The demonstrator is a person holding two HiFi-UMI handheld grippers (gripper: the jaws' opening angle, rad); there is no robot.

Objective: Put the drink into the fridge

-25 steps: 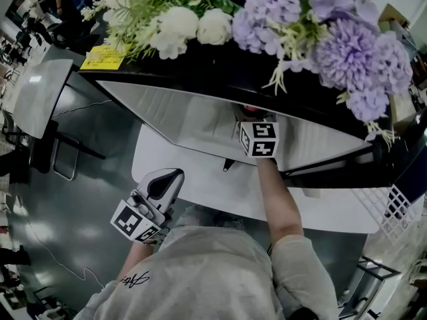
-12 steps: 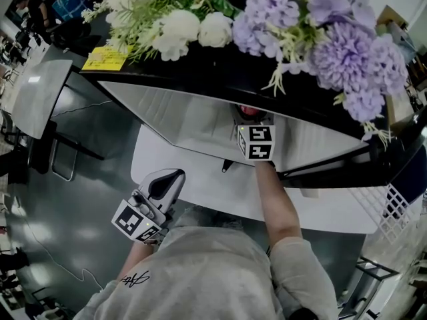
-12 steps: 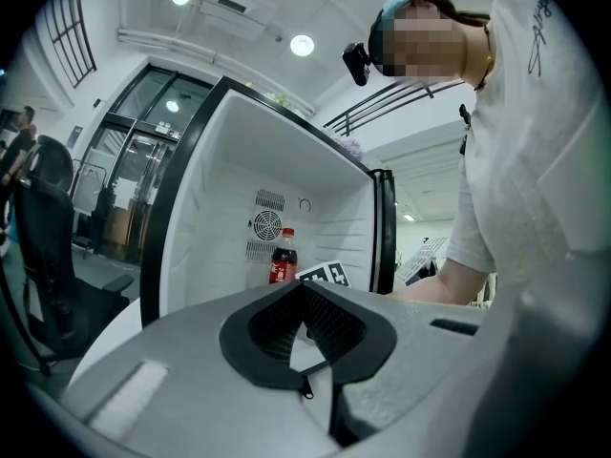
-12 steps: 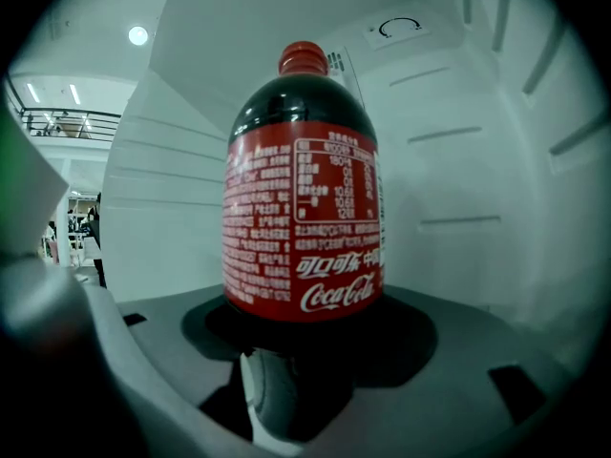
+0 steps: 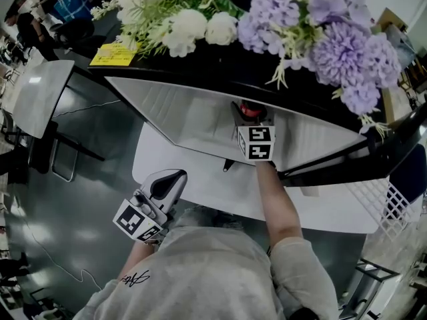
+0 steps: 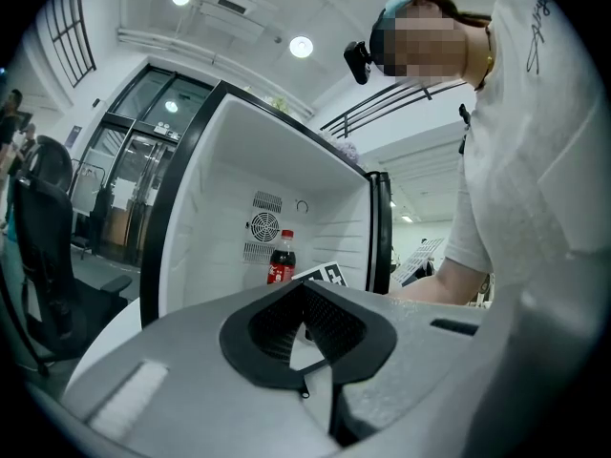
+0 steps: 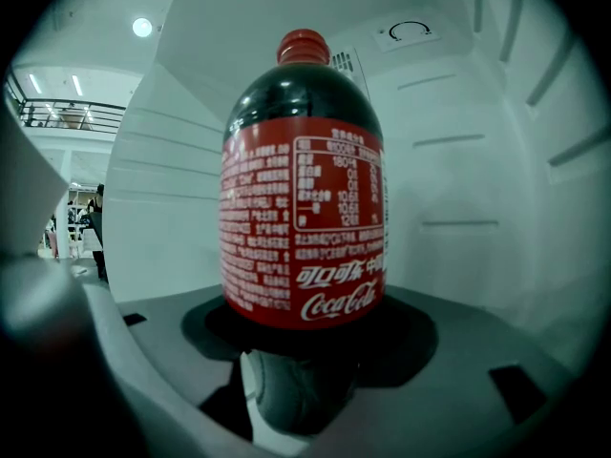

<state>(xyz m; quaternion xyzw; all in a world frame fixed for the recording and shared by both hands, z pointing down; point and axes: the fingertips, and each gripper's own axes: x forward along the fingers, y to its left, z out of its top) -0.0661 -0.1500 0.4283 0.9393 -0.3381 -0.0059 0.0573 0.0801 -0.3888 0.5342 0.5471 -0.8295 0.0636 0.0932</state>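
A cola bottle (image 7: 304, 208) with a red label and red cap stands upright inside the white fridge (image 5: 187, 115). My right gripper (image 7: 305, 356) is shut on the bottle's lower part and reaches into the fridge (image 7: 477, 160). In the head view only the red cap (image 5: 249, 109) shows, just beyond the right gripper (image 5: 245, 117) and its marker cube. The left gripper view has the bottle (image 6: 281, 260) deep in the fridge (image 6: 229, 189). My left gripper (image 5: 165, 182) hangs low outside the fridge, its jaws together and holding nothing (image 6: 307, 356).
The open white fridge door (image 5: 200, 179) lies below the right arm. White and purple flowers (image 5: 313, 25) and a yellow note (image 5: 110, 55) sit on the black fridge top. A fan vent (image 6: 264, 225) is on the back wall. A grey table (image 5: 40, 92) stands left.
My right gripper has edged slightly further into the fridge with the bottle. The left gripper has stayed where it was.
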